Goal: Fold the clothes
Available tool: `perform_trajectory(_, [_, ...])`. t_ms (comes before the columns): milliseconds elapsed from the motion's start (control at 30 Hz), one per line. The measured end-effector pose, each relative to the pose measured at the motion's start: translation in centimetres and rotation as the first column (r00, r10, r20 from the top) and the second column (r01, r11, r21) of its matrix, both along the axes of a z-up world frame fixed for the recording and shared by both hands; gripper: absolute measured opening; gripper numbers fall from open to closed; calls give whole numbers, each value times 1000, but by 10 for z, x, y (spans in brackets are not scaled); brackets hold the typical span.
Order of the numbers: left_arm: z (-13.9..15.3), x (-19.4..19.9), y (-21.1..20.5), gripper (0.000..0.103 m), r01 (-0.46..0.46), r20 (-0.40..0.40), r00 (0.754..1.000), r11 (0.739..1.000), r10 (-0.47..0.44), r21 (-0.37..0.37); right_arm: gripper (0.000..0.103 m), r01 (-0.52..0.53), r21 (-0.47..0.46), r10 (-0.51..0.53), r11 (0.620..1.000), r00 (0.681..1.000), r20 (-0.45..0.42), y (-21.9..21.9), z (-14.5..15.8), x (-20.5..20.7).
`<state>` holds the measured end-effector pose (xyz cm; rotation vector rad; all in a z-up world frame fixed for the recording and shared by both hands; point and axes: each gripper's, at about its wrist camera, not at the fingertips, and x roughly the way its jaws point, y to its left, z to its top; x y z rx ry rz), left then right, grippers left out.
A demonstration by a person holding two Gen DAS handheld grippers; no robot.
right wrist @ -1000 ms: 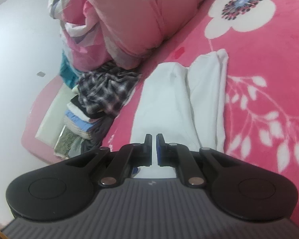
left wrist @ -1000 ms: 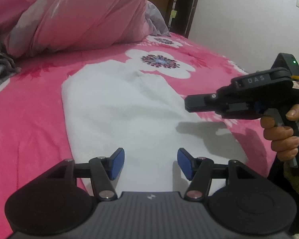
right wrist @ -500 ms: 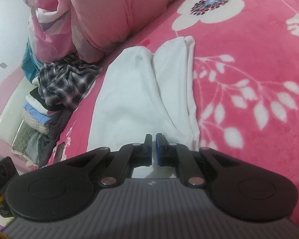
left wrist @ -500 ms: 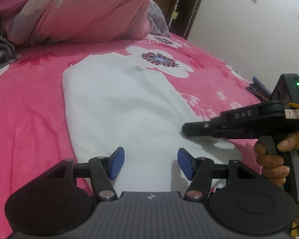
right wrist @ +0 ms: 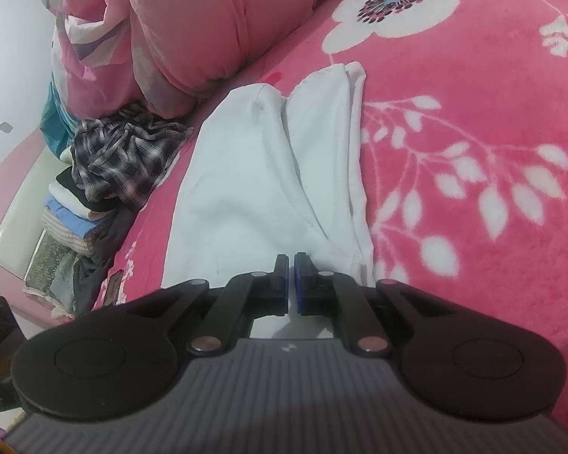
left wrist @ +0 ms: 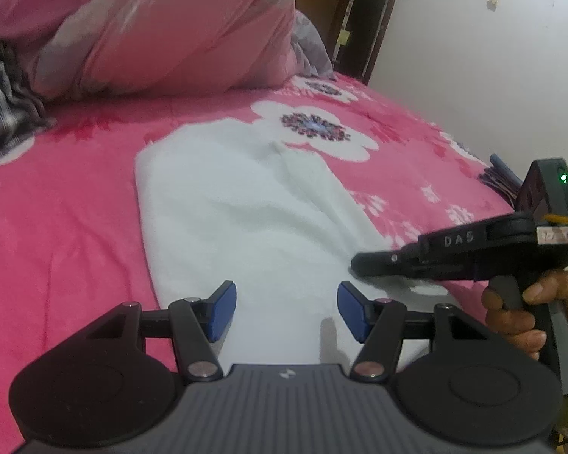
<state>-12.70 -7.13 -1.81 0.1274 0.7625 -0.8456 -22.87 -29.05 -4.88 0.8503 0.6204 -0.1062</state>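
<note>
Spread wide, the jaws of the left gripper [left wrist: 287,312] are hanging just above the near end of the white garment [left wrist: 246,219], its blue pads clear of the cloth. Those of the right gripper [right wrist: 291,283] are pressed together with only a thin slit between the pads, and no cloth is showing between them; its tip is sitting low at the garment's [right wrist: 246,189] near right corner, though whether it is touching the fabric cannot be told.

That garment is lying flat on the pink floral bedspread [left wrist: 56,227], folded lengthwise, with a narrower folded layer running along its right side toward the big white flower print [right wrist: 397,3]. Beyond the garment's far end, a heap of pink bedding [left wrist: 151,26] is piling up against the bedspread. Left of the garment, a crumpled plaid shirt [right wrist: 125,159] is resting at the bed's edge, over a stack of folded clothes [right wrist: 68,215].

From the left wrist view, a hand [left wrist: 526,314] is gripping the right gripper's handle, right of the garment's near end.
</note>
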Motion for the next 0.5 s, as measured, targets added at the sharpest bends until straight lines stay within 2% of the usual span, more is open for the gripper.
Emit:
perform_trajectory(233, [5, 0, -1, 60, -19, 37, 999, 1000, 18, 20, 2, -6, 0, 6, 1000, 1000, 3, -1, -1, 1])
perform_trajectory(500, [-3, -2, -2, 60, -12, 29, 1000, 999, 10, 47, 2, -12, -1, 12, 1000, 1000, 1, -1, -1, 1])
